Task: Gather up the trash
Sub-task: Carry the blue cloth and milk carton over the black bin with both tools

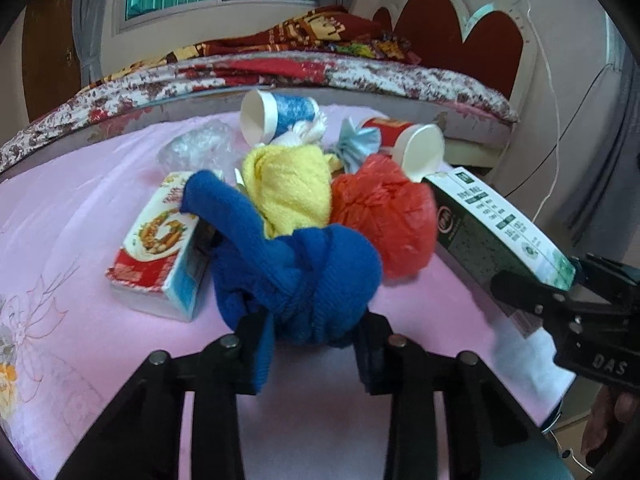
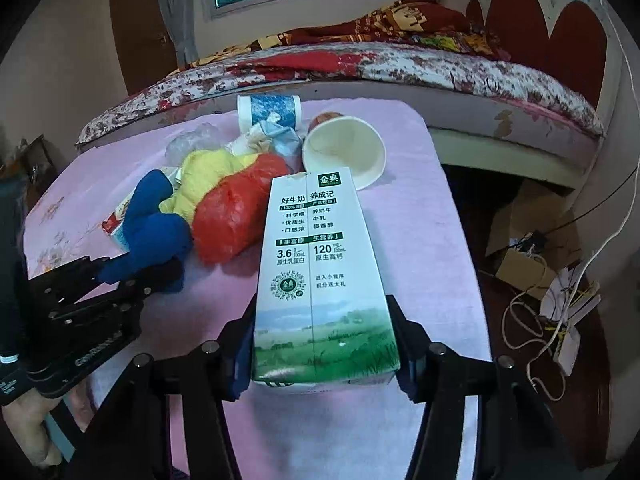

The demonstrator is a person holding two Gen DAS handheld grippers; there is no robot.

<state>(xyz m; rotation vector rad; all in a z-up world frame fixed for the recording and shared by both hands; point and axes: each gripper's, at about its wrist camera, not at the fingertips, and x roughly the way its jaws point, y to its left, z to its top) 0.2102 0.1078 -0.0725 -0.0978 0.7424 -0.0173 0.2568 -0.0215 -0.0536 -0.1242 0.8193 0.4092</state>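
A heap of litter sits on a pink cloth-covered table [image 1: 80, 208] beside a bed [image 1: 360, 72] with a red headboard, much of it half-buried: a red-and-white food box [image 1: 154, 248] lies partly under the knotted blue cloth [image 1: 296, 268], its print too small to read, and in the right wrist view only a corner of that box shows. A clear plastic bag [image 1: 196, 146] at the back is hazy and hard to outline, and a crumpled pale-blue-and-white wrapper [image 1: 356, 144] is wedged between two tipped paper cups, the blue cup [image 1: 276, 114] and the red cup [image 1: 408, 140], whose red side is nearly hidden from the right wrist camera. The left gripper [image 1: 312, 332] reaches in low over the near edge of the table, fingers [image 1: 252, 340] pressed against either side of the blue cloth, clenched on it, while the cloth's lower fold blurs against the left finger. A yellow cloth [image 1: 288, 192] and a crumpled red plastic bag [image 1: 384, 216] lie just behind it, touching. The right gripper [image 2: 324, 356] comes in from the right side, jaws clamped on the base of a green-and-white milk carton [image 2: 316, 264], which tilts up off the table toward the cups; the carton's underside is cut off by the fingers. Cables and cardboard [image 2: 528, 256] clutter the dark floor to the right.
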